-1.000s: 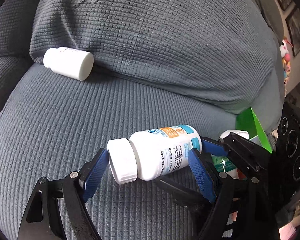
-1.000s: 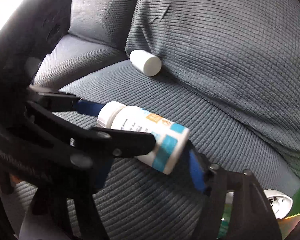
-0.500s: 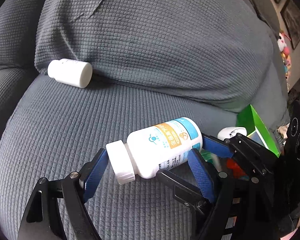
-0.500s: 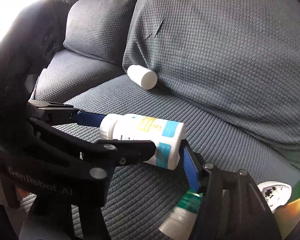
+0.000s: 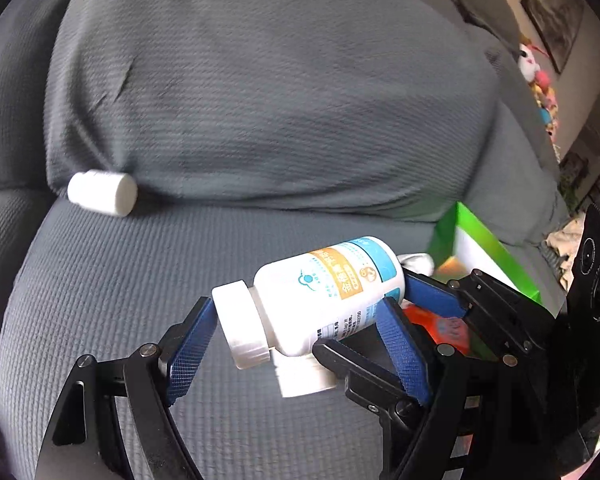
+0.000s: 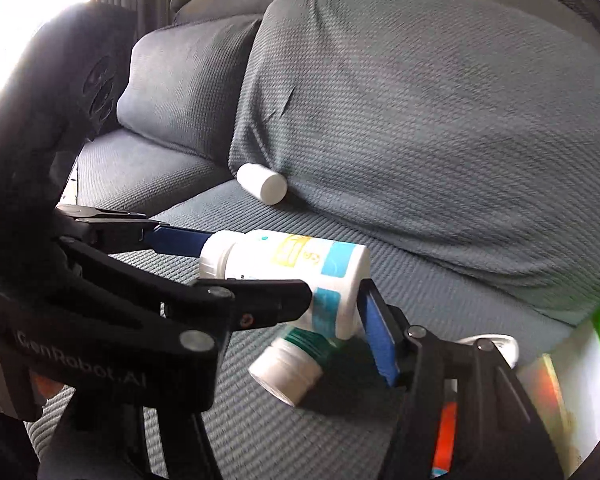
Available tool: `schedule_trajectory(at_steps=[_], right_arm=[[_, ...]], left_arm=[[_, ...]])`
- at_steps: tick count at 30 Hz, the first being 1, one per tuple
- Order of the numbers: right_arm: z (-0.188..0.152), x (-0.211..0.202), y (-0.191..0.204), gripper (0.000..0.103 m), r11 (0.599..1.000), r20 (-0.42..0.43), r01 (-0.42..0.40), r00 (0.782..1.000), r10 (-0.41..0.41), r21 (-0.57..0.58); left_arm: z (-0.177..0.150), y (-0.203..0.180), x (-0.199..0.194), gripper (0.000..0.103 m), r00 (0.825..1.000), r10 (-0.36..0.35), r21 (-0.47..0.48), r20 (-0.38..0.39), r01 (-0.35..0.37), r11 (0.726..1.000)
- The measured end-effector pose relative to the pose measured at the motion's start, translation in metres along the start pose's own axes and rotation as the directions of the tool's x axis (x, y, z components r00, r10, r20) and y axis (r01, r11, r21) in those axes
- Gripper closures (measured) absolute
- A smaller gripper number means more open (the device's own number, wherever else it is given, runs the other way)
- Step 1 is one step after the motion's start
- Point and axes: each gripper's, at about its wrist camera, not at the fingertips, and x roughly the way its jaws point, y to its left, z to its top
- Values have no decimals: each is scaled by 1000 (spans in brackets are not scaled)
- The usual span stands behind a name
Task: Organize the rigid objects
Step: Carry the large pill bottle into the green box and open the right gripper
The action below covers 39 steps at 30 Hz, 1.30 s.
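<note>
A white pill bottle with an orange and blue label (image 5: pixel 320 300) is held off the grey sofa seat between both grippers. My left gripper (image 5: pixel 296 340) spans it, one pad against its white cap and one near its base. My right gripper (image 6: pixel 284 280) also closes on the same bottle (image 6: pixel 292 264), with the left one crossing in front. A green-and-white bottle (image 6: pixel 288 368) lies on the seat under them; it also shows in the left wrist view (image 5: pixel 304 376). A plain white bottle (image 5: pixel 102 192) lies against the back cushion, also seen from the right wrist (image 6: pixel 262 182).
A green and white box (image 5: pixel 480 248) stands at the right on the seat, also in the right wrist view (image 6: pixel 580 360). A small white item (image 6: pixel 496 344) and an orange packet (image 5: pixel 440 328) lie by it. A big grey cushion (image 5: pixel 280 100) rises behind.
Both grippers have risen with the labelled bottle. The green-and-white bottle under them has come into view, and the plain white bottle sits lower in the frames.
</note>
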Motion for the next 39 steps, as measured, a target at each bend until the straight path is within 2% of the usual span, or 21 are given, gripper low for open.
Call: schedule_trajectory(at_steps=[6, 14, 20, 25, 32, 38, 39], right_arm=[[-3, -43, -22, 44, 998, 55, 56, 997, -58, 31], [-17, -100, -62, 44, 985, 104, 146, 982, -155, 91], [-41, -144, -102, 44, 961, 112, 226, 963, -245, 158], [-65, -169, -136, 44, 933, 84, 287, 947, -311, 217], [-104, -183, -179, 44, 891, 22, 338, 932, -361, 303], [-121, -178, -202, 42, 874, -38, 323, 942, -332, 362], [-121, -176, -202, 33, 874, -41, 317, 945, -325, 369]], left_arm=[[10, -55, -8, 21, 999, -35, 78, 20, 34, 996], [18, -133, 2, 21, 995, -101, 175, 18, 97, 980], [20, -196, 26, 21, 986, -163, 236, -19, 163, 958], [19, -243, 59, 21, 974, -210, 273, -85, 225, 935], [7, -284, 94, 21, 962, -220, 306, -163, 262, 915], [-2, -291, 115, 21, 965, -161, 315, -209, 222, 923], [-3, -291, 117, 21, 967, -143, 317, -213, 206, 926]])
